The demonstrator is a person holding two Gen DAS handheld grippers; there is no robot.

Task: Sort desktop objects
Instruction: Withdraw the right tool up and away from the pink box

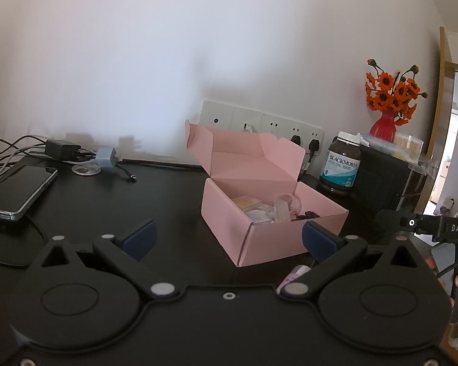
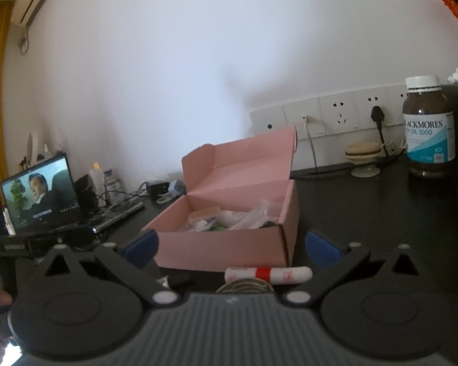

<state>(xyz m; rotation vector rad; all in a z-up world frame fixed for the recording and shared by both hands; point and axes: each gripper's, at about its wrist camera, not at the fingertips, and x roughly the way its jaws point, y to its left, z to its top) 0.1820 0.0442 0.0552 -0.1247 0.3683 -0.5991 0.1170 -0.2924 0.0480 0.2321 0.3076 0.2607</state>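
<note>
An open pink cardboard box (image 1: 274,231) stands on the black desk, lid flap up, with several small items and clear wrapping inside; it also shows in the right wrist view (image 2: 226,247). My left gripper (image 1: 229,238) is open and empty, just short of the box's near corner. A small pink-white object (image 1: 293,277) lies under its right finger. My right gripper (image 2: 230,245) is open and empty in front of the box. A white tube with a red band (image 2: 268,274) and a round metal lid (image 2: 244,286) lie on the desk between its fingers.
A Blackmores bottle (image 1: 340,164) stands right of the box by a wall socket strip (image 1: 262,125). A red vase of orange flowers (image 1: 384,122) sits on a black unit. A phone (image 1: 15,192), chargers and cables lie at left. A laptop (image 2: 39,192) plays video.
</note>
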